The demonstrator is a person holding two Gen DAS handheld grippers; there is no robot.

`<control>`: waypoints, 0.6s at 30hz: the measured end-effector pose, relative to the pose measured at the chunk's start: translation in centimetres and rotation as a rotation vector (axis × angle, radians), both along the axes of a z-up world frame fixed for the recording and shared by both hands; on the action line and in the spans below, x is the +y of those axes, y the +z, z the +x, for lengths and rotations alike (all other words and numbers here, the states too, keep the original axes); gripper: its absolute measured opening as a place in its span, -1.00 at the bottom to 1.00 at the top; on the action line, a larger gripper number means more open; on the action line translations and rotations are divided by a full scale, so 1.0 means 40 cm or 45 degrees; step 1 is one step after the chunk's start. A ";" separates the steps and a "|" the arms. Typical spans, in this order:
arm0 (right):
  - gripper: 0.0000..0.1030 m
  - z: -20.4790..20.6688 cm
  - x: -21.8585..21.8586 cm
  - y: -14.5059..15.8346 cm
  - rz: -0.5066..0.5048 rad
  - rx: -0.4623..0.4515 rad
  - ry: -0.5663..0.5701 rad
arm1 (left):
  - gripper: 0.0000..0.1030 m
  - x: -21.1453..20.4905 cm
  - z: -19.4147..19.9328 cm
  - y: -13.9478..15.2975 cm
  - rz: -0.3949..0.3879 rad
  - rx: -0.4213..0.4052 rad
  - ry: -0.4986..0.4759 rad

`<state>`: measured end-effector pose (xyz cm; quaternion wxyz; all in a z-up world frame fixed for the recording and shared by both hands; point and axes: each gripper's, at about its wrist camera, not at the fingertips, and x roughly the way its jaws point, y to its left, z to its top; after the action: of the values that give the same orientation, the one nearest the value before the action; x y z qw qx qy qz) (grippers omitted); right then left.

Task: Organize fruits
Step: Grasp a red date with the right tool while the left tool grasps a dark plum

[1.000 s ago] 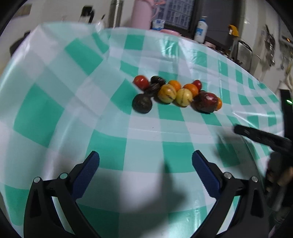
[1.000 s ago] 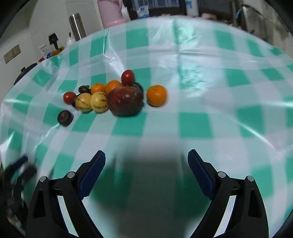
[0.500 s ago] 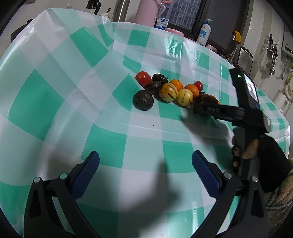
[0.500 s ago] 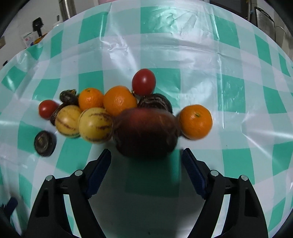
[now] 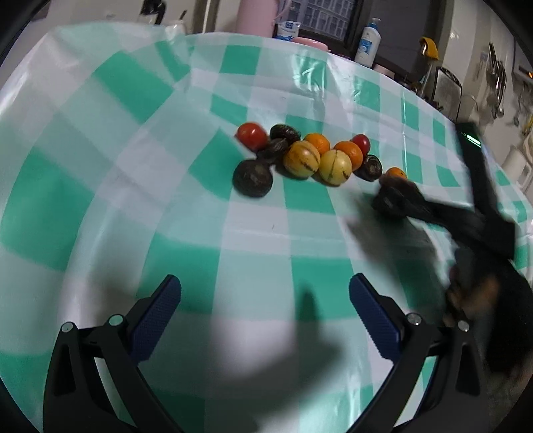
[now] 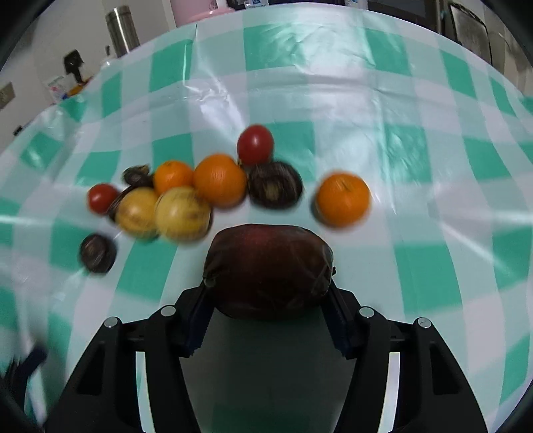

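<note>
A large dark red fruit sits between the fingers of my right gripper. Its jaws are closing and the blue pads press on the fruit's two sides. Just beyond it lies a cluster on the checked cloth: three oranges, two yellow striped fruits, two red tomatoes and dark round fruits. In the left wrist view the right gripper shows blurred at the cluster's right end. My left gripper hangs open and empty over the cloth, well short of the fruits.
The table wears a green-and-white checked plastic cloth. Beyond its far edge stand a steel flask, a pink container and a pump bottle. A gloved hand holds the right gripper.
My right gripper came forward to the cluster and its jaws narrowed onto the dark red fruit, which now stands apart from the other fruits. The left gripper stayed open and in place.
</note>
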<state>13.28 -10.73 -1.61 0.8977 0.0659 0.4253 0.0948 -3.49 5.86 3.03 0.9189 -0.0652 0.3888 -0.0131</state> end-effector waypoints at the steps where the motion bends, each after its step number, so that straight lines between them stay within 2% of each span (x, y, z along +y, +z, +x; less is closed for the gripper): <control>1: 0.13 -0.027 -0.012 -0.001 0.011 -0.004 0.010 | 0.96 -0.013 0.023 0.004 0.046 0.000 -0.006; 4: 0.13 -0.115 -0.045 -0.004 0.035 -0.017 0.031 | 0.82 -0.035 0.109 0.017 0.155 -0.010 0.030; 6: 0.13 -0.159 -0.060 -0.004 0.046 -0.024 0.034 | 0.62 -0.035 0.169 0.015 0.165 0.024 0.068; 8: 0.13 -0.184 -0.072 0.000 0.056 -0.025 0.036 | 0.49 -0.034 0.230 0.004 0.158 0.065 0.092; 9: 0.13 -0.191 -0.081 -0.001 0.064 -0.026 0.041 | 0.40 -0.037 0.266 -0.006 0.201 0.087 0.121; 12: 0.13 -0.182 -0.086 -0.003 0.087 -0.032 0.047 | 0.31 -0.043 0.325 -0.035 0.277 0.149 0.142; 13: 0.13 -0.183 -0.088 -0.005 0.092 -0.034 0.049 | 0.30 -0.045 0.331 -0.035 0.283 0.149 0.140; 16: 0.13 -0.171 -0.077 0.000 0.114 -0.034 0.056 | -0.13 -0.051 0.331 -0.032 0.290 0.141 0.111; 17: 0.13 -0.171 -0.079 -0.001 0.124 -0.034 0.057 | -0.23 -0.050 0.327 -0.031 0.283 0.139 0.107; 18: 0.13 -0.172 -0.085 -0.001 0.139 -0.034 0.057 | -0.24 -0.048 0.320 -0.030 0.278 0.137 0.108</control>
<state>6.39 -14.11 -1.66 0.8960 0.1041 0.4087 0.1387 9.30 3.96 1.81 0.8980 0.0184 0.4337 0.0717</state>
